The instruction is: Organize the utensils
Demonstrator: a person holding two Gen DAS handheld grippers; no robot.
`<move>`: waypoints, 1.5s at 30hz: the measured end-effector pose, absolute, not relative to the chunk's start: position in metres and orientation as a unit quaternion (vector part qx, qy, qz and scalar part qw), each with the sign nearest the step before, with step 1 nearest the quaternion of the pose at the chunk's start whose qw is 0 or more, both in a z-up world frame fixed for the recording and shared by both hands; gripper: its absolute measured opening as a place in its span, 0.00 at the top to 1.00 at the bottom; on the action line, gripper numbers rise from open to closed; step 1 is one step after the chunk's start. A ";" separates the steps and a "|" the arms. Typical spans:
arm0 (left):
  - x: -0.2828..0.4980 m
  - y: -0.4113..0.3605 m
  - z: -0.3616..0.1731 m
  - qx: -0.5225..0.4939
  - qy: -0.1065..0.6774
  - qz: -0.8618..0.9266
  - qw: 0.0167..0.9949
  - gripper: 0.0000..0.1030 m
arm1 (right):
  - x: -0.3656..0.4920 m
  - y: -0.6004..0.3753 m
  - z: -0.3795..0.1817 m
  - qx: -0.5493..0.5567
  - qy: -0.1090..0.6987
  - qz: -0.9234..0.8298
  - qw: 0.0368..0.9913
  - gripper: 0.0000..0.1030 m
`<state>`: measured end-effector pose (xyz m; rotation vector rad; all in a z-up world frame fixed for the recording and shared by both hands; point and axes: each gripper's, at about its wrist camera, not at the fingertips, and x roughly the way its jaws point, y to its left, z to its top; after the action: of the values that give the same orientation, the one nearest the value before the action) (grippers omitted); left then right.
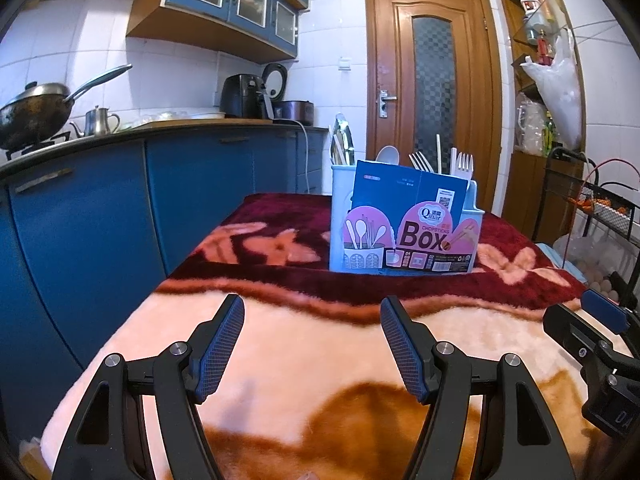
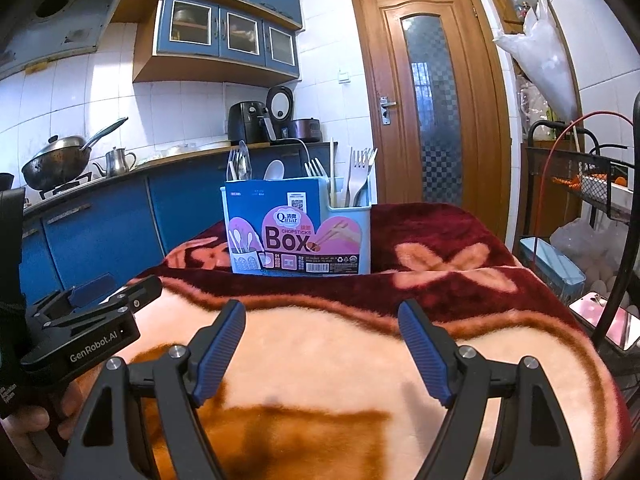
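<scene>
A pale blue utensil holder (image 1: 404, 220) (image 2: 298, 232) with a "Chopsticks Box" card on its front stands upright on the far part of the blanket-covered table (image 1: 304, 344) (image 2: 332, 352). Forks (image 1: 420, 162) (image 2: 360, 172), a spoon (image 1: 388, 156) (image 2: 274, 170), chopsticks and tongs stick up out of it. My left gripper (image 1: 312, 312) hovers open over the near, peach part of the blanket, well short of the holder. My right gripper (image 2: 322, 316) is open too, with nothing between its fingers. Each gripper shows at the other view's edge: the right one (image 1: 600, 316), the left one (image 2: 108, 292).
Blue kitchen cabinets with a counter (image 1: 120, 136) run along the left, carrying a wok (image 1: 32, 112), a kettle and an air fryer. A wooden door (image 1: 432, 92) stands behind the table. A black wire rack (image 2: 580, 184) and a blue tub (image 2: 556, 268) sit at the right.
</scene>
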<state>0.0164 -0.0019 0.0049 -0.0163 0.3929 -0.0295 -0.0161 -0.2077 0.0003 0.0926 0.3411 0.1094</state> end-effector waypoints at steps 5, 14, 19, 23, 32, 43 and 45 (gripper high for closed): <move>0.016 -0.002 0.005 -0.010 0.195 -0.013 0.981 0.30 | -0.016 -0.208 0.000 0.047 0.170 0.054 0.983 0.21; 0.016 -0.002 0.005 -0.010 0.194 -0.013 0.981 0.30 | -0.016 -0.207 0.001 0.045 0.169 0.054 0.983 0.21; 0.016 -0.002 0.005 -0.009 0.194 -0.013 0.981 0.30 | -0.016 -0.207 0.001 0.046 0.169 0.054 0.983 0.21; 0.016 -0.002 0.005 -0.010 0.194 -0.012 0.981 0.30 | -0.016 -0.207 0.001 0.045 0.169 0.054 0.983 0.21; 0.015 -0.002 0.005 -0.009 0.194 -0.012 0.981 0.30 | -0.016 -0.206 0.000 0.045 0.171 0.052 0.983 0.21; 0.014 -0.001 0.006 -0.009 0.192 -0.015 0.981 0.30 | -0.016 -0.206 0.000 0.044 0.170 0.052 0.983 0.21; 0.014 -0.002 0.005 -0.009 0.193 -0.014 0.981 0.30 | -0.016 -0.206 0.000 0.044 0.170 0.052 0.983 0.21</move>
<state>0.0138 -0.0017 0.0054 -0.0176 0.3876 -0.0279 -0.0161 -0.2058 -0.0001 0.0881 0.3420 0.1045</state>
